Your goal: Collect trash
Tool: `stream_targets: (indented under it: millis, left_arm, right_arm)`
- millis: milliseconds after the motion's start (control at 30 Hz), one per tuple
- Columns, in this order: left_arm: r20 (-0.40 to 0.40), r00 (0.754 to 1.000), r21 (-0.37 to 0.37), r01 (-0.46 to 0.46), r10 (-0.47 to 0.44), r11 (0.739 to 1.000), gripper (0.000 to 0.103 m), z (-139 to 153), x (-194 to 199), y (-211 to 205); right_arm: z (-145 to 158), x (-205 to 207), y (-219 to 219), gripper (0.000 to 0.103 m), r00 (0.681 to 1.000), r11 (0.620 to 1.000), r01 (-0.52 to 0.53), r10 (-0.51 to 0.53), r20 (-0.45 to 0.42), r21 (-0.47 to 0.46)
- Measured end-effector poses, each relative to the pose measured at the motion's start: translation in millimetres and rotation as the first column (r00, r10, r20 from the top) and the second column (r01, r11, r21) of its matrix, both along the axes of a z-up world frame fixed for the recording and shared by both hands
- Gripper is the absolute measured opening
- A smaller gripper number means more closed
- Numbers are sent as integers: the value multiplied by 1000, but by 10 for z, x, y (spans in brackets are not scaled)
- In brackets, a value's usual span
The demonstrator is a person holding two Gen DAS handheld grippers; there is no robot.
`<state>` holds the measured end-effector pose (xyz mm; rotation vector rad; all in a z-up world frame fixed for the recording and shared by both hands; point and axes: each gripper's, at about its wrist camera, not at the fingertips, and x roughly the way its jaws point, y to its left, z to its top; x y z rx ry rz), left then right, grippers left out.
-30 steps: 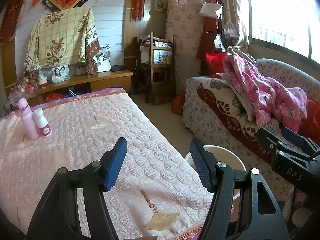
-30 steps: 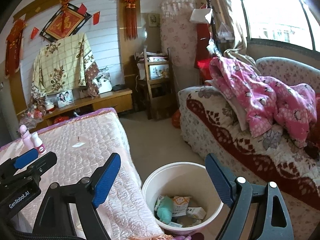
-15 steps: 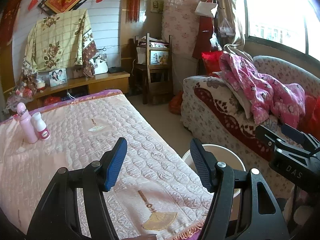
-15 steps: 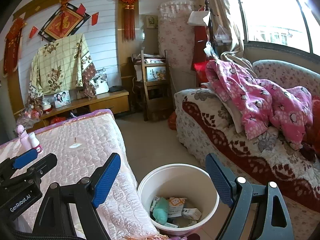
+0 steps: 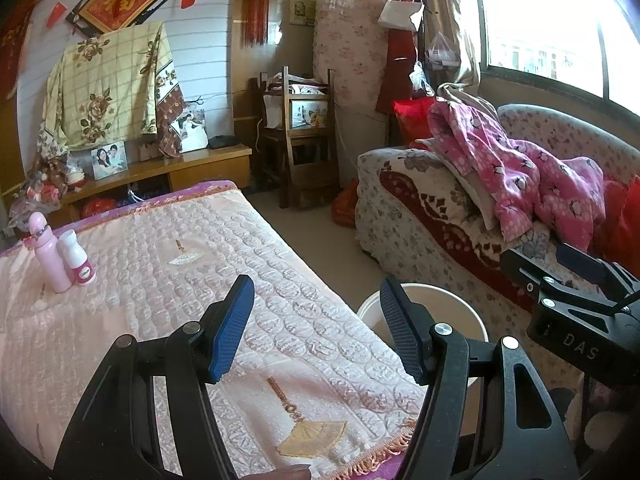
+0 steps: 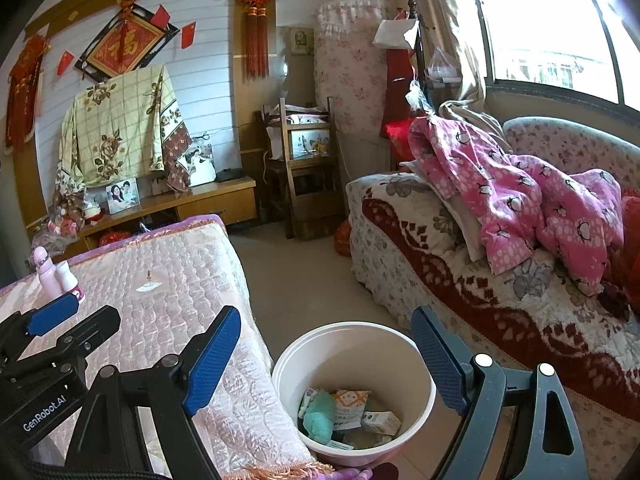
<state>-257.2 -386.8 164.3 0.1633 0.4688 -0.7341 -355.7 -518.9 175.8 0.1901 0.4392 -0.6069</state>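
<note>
A white bucket (image 6: pixel 420 364) stands on the floor between the table and the sofa; inside it lie trash pieces (image 6: pixel 348 410): small cartons, wrappers and a green wad. My right gripper (image 6: pixel 326 354) hovers above the bucket, open, nothing between its blue pads. My left gripper (image 5: pixel 316 320) is open and empty over the table's near right corner, and the bucket rim (image 5: pixel 444 294) shows behind its right finger. Each gripper appears at the edge of the other's view.
The table wears a pink quilted cloth (image 5: pixel 160 280); a pink bottle (image 5: pixel 48 256) and a small white bottle (image 5: pixel 78 260) stand at its far left. A sofa (image 6: pixel 500 280) with a pink blanket (image 6: pixel 520 196) lies right. A wooden chair (image 5: pixel 304 140) and low cabinet (image 5: pixel 180 172) stand behind.
Both views have shifted slightly; the bucket sits a little lower and more to the left in the right wrist view. Neither gripper's jaws have changed.
</note>
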Motion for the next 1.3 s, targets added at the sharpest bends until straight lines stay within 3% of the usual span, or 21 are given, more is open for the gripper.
stream_targets:
  millis: [1300]
  left_arm:
    - [0,1000,2,9,-9,1000,64,-2,-48,-1]
  right_arm:
    - [-21,6,45,86,1000,1000,-3,3,-9,4]
